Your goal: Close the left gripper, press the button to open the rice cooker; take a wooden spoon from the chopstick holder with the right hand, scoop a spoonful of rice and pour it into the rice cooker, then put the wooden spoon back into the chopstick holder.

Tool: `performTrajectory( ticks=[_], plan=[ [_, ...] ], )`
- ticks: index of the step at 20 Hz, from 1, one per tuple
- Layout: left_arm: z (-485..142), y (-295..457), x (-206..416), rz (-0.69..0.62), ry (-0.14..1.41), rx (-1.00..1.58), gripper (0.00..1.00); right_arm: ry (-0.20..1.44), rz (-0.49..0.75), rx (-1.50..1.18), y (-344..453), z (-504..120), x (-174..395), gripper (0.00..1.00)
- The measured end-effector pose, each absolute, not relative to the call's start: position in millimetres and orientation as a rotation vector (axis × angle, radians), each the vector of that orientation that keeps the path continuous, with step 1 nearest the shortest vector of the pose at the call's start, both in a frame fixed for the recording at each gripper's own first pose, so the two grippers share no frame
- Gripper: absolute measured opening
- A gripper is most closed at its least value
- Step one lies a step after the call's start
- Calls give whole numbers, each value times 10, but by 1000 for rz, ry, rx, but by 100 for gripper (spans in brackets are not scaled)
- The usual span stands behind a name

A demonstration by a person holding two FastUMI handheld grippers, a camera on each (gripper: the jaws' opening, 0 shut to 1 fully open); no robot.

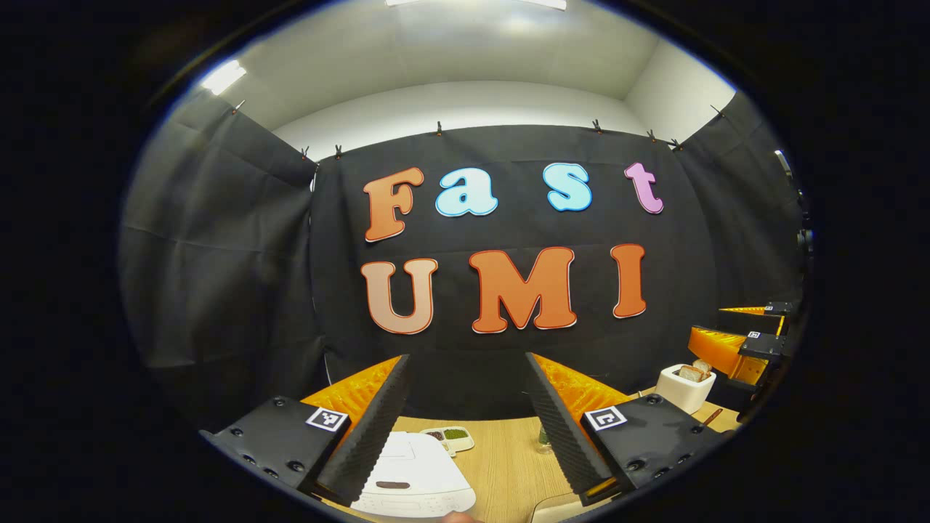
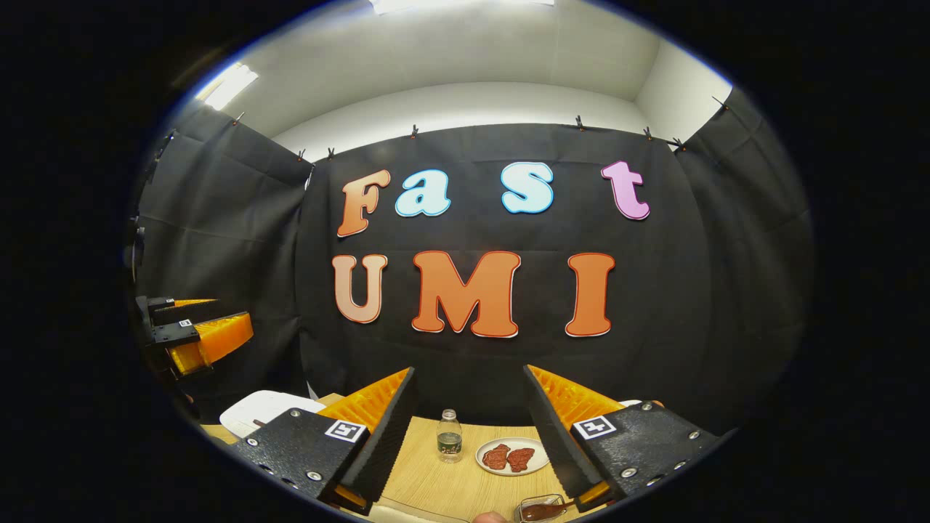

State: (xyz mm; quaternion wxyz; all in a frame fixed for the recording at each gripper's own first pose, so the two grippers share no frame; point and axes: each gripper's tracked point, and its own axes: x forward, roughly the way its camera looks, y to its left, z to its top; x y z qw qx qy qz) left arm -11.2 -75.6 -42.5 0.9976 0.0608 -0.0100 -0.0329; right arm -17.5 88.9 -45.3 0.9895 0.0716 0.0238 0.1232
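Here, left tool (image 1: 468, 428) spread above lidded rice cooker (image 1: 414, 476), lettering illegible

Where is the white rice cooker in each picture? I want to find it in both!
Left gripper view: the rice cooker sits at the bottom, a little left of the middle, between the fingers of the left gripper.
Right gripper view: the rice cooker peeks out at the lower left, just left of the right gripper.
Shared landmark: the wooden table it stands on, seen in the right gripper view too.
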Motion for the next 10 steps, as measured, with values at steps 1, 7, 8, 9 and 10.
performTrajectory(
  ticks=[1,7,8,9,10],
  plan=[
    [-446,-776,-108,-74,-15,128,100,48,246,143,884,-457,-176,88],
    [-378,-838,-76,-109,-81,144,100,32,260,145,922,-421,-178,88],
    [-395,-848,-86,-111,-76,143,100,26,260,146,930,-404,-172,93],
    [-414,-839,-72,-108,-70,143,100,21,261,147,925,-402,-170,88],
    [-376,-825,-79,-104,-65,144,100,20,262,146,936,-399,-166,88]
  ],
)
